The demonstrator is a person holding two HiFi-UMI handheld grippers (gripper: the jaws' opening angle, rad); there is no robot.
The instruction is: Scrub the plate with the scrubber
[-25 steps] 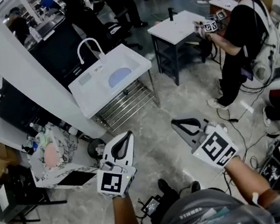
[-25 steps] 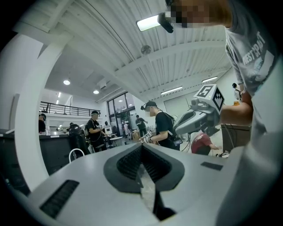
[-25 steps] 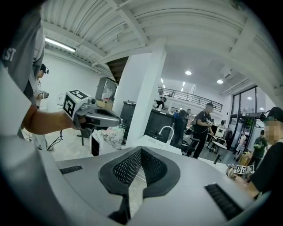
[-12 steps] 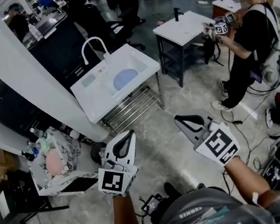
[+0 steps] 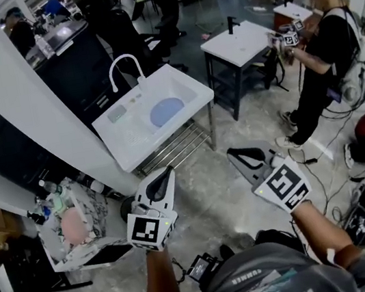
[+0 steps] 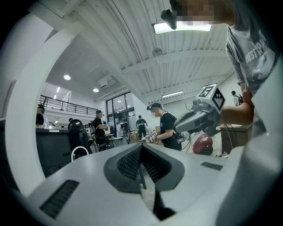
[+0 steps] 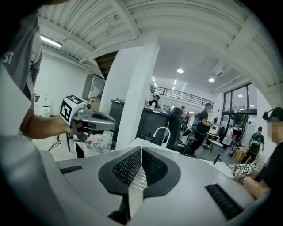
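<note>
A blue plate [image 5: 166,111] lies in the basin of a white sink stand [image 5: 133,143] with a curved white faucet [image 5: 122,67]. A small pale green pad [image 5: 117,113], possibly the scrubber, rests on the counter left of the basin. My left gripper [image 5: 166,173] and right gripper [image 5: 234,155] are held over the floor in front of the stand, well short of it. Both are shut, with the pads together and nothing between them. In the left gripper view its own jaws [image 6: 141,149] are closed and the right gripper [image 6: 199,115] shows beside them. The right gripper view shows its closed jaws [image 7: 141,152] and the faucet [image 7: 161,132] ahead.
A second white table [image 5: 241,38] stands at the back right, with a person in black [image 5: 319,49] holding grippers beside it. A box with patterned cloth [image 5: 74,222] sits at the left by a white wall. Cables and gear [image 5: 358,202] lie on the floor at the right.
Both grippers and my view have moved forward toward the sink stand, which now looks nearer. Both grippers stay shut and hold nothing.
</note>
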